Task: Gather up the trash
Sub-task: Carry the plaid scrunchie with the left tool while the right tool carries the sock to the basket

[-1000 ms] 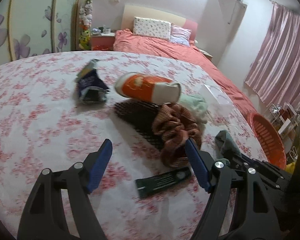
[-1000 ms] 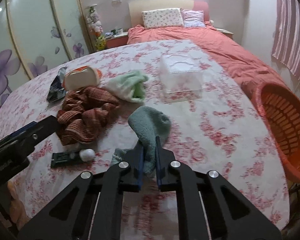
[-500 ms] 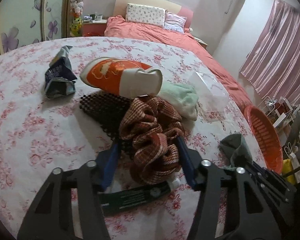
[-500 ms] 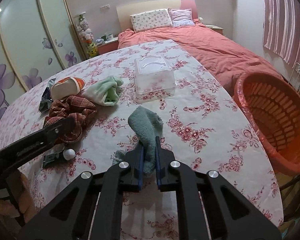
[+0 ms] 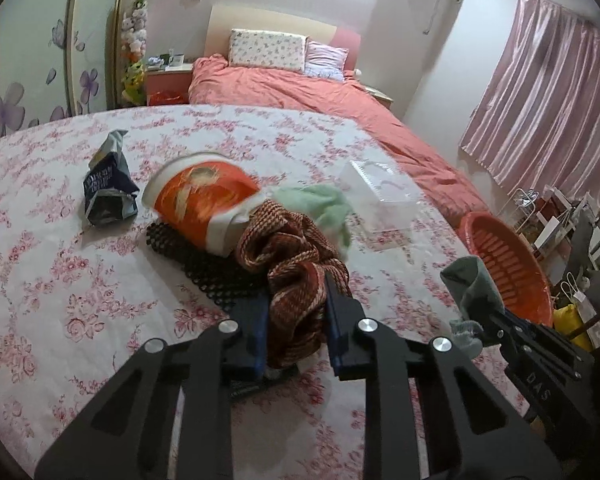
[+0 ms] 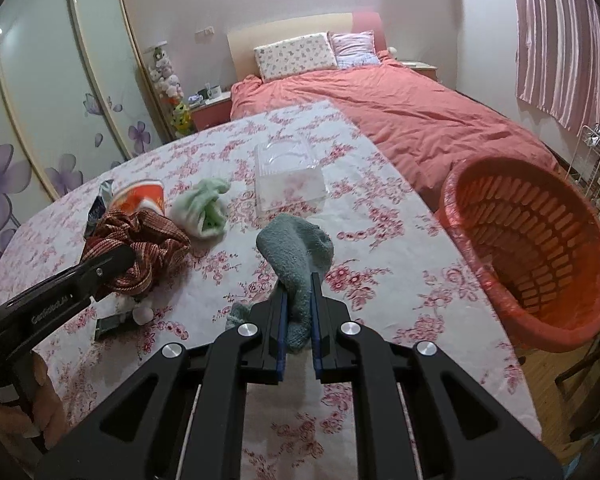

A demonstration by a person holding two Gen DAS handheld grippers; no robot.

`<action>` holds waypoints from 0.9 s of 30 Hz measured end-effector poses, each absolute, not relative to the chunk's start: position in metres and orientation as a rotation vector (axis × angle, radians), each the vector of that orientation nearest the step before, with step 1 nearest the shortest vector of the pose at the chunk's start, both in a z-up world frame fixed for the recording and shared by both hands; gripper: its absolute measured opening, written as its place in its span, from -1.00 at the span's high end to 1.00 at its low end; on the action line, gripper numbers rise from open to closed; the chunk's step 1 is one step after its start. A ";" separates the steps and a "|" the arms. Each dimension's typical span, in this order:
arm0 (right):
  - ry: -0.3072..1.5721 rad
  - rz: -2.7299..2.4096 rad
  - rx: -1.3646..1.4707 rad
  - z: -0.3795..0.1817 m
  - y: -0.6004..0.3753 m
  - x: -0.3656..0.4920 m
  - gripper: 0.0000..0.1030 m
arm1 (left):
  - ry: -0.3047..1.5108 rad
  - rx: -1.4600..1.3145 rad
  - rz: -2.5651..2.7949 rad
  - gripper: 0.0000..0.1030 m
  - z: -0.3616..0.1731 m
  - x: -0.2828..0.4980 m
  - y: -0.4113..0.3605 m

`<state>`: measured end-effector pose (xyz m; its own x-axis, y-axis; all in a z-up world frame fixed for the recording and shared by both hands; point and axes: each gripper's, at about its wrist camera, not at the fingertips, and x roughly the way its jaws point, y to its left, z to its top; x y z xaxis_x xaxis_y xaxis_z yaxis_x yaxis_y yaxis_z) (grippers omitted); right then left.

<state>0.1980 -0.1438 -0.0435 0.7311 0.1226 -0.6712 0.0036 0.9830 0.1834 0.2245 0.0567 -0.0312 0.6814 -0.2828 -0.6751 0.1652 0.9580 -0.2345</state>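
A red-brown checked cloth (image 5: pixel 292 256) lies bunched on the flowered table (image 5: pixel 60 280). My left gripper (image 5: pixel 296 320) has its jaws closing, and its blue pads press on the near end of the cloth. Behind the cloth lie an orange instant-noodle cup (image 5: pixel 204 200) on a black mesh mat (image 5: pixel 204 256) and a dark blue snack bag (image 5: pixel 108 188). My right gripper (image 6: pixel 298 320) is shut on a teal fleecy cloth (image 6: pixel 296 248), held a little above the table. An orange basket (image 6: pixel 540 240) stands off the table's right edge.
A pale green cloth (image 6: pixel 204 208) and a clear plastic box (image 6: pixel 288 172) sit mid-table. A dark green tube (image 6: pixel 112 320) with a white cap lies under the left gripper. A bed (image 6: pixel 380 112) is behind, racks and bags at far right.
My left gripper went forward over the dark tube to the checked cloth and its jaws closed around it. My right gripper kept the teal cloth and shifted towards the basket.
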 end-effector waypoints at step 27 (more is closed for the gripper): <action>0.474 -0.054 0.238 0.019 -0.223 0.153 0.81 | 0.616 -0.131 -0.484 0.56 0.048 0.174 -0.025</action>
